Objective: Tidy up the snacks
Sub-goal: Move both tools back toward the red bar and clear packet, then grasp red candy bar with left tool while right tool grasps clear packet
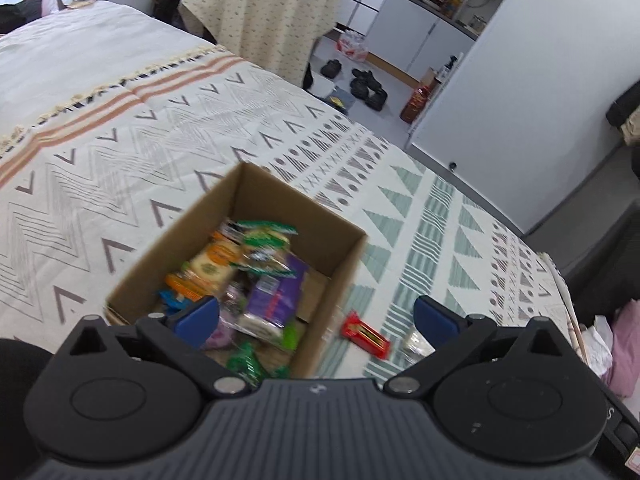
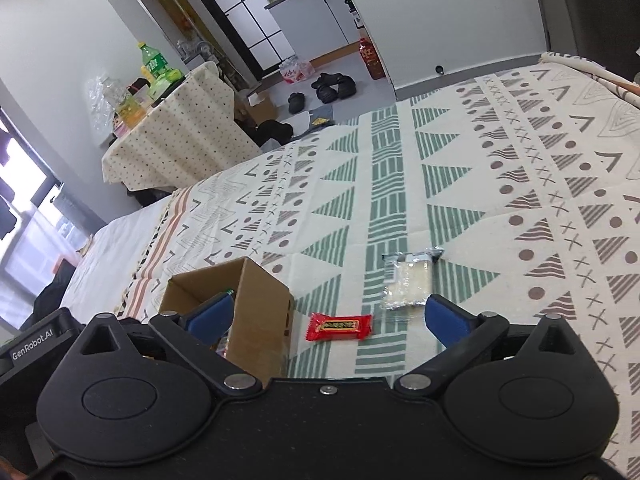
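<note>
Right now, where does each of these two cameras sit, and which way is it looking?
Left wrist: on the left claw, looking down over its open blue fingers into the cardboard box of snacks on the patterned bedspread.
Right wrist: on the right claw, open too, looking down across the bedspread at the red snack bar and clear packet.
Shared: box, red bar, clear packet, bedspread, kitchen doorway beyond.

Even daylight, window (image 2: 16, 184) glare, motion blur, fisheye-bent edges.

Red snack bar (image 2: 340, 326), brown box (image 2: 260, 304)
</note>
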{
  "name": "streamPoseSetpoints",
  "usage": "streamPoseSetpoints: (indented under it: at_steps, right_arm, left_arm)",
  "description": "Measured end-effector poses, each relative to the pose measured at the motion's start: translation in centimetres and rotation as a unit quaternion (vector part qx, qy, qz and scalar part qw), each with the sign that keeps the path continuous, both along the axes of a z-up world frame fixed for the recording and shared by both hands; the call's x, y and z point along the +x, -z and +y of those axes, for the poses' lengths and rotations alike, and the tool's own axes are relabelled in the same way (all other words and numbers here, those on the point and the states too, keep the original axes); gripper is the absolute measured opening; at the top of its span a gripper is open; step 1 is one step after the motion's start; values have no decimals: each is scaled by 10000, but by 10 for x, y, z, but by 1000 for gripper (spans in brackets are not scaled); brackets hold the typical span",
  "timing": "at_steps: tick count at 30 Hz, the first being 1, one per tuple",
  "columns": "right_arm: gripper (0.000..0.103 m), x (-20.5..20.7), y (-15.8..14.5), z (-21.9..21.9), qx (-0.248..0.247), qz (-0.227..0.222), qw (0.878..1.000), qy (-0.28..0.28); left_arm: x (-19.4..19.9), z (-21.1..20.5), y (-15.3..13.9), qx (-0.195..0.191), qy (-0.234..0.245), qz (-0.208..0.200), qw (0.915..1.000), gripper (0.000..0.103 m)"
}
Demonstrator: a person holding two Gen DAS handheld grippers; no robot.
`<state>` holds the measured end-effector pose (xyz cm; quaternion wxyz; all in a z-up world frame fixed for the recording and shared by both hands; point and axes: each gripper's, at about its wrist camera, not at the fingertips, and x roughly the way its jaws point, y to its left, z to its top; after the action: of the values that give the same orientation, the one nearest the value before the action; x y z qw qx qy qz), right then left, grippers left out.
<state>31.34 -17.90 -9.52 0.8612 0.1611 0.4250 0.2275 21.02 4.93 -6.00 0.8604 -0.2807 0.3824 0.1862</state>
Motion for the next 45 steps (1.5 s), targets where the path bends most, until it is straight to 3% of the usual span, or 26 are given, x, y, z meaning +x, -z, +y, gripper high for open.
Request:
streamPoseSetpoints:
  at_steps: [22,29,34,37,45]
  right_arm:
    - [103,21,41,-69,662,648,9939,594]
    - [103,33,54,-82,925,813,9902,653]
    - [102,42,64,-80,816,755,9924,535]
    - [92,50,72,-78,865,823,9919,434]
    - [84,63,86,-69,1016,910,9902,301]
  left_arm:
    - [32,-80,28,-101,-175,216,9996,100]
    - [50,-87,44,-81,-316,275,9991,79]
    - [60,-90,57,-61,-384,381,9985,68]
    - [66,-90,65,-74,-410,435,9982,64]
    - [85,-86,91,-187,-479,569,9971,51]
